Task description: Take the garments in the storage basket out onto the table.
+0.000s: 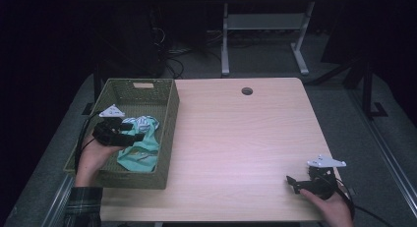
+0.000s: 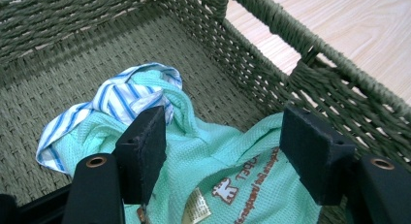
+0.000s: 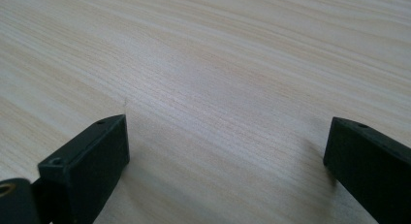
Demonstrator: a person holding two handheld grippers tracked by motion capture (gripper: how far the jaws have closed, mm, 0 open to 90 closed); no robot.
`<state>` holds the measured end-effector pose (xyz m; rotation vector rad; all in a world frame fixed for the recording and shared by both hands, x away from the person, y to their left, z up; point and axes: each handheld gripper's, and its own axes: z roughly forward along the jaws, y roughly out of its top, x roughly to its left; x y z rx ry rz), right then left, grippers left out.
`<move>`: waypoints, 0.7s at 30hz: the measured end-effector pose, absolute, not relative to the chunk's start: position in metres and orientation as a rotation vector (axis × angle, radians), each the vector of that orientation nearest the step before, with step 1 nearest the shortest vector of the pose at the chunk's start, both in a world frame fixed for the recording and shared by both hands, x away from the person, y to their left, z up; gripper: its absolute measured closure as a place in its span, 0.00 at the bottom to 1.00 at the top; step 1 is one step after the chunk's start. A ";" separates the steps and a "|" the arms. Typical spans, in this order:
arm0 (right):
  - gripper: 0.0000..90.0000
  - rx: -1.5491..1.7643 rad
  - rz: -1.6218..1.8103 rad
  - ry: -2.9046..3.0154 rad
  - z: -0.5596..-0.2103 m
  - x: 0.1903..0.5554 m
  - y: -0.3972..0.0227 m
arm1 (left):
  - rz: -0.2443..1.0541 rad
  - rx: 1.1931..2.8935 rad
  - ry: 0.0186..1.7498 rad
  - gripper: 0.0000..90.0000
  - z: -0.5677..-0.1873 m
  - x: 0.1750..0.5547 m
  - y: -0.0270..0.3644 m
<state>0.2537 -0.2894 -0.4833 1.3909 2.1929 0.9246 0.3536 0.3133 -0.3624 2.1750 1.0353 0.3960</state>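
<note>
A green woven basket (image 1: 169,120) stands on the left side of the wooden table (image 1: 246,138). Inside it lies a mint-green cloth (image 1: 142,151) with printed lettering, and a blue-and-white striped cloth (image 1: 143,122) is bunched at its far end. My left gripper (image 1: 132,131) hovers over the basket, jaws apart just above the mint cloth (image 2: 213,156), with no pad pressing on it. The striped cloth (image 2: 121,98) lies just beyond the left pad. My right gripper (image 1: 293,183) rests near the table's front right corner, jaws wide apart over bare wood (image 3: 218,88).
The basket's woven wall (image 2: 310,73) rises close beside the left gripper's right jaw. A round cable hole (image 1: 247,91) sits near the table's far edge. Desk legs (image 1: 225,45) and cables stand on the floor behind the table.
</note>
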 end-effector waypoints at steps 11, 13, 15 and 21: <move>0.02 1.391 0.925 2.194 -0.483 0.254 -0.289 | 0.389 2.198 1.048 0.36 -0.372 0.358 0.315; 0.02 1.391 0.925 2.193 -0.483 0.254 -0.289 | 0.385 2.207 1.050 0.36 -0.374 0.359 0.314; 0.02 1.390 0.925 2.193 -0.483 0.254 -0.289 | 0.382 2.214 1.053 0.36 -0.377 0.361 0.313; 0.02 1.391 0.925 2.193 -0.483 0.254 -0.289 | 0.373 2.234 1.058 0.36 -0.383 0.364 0.310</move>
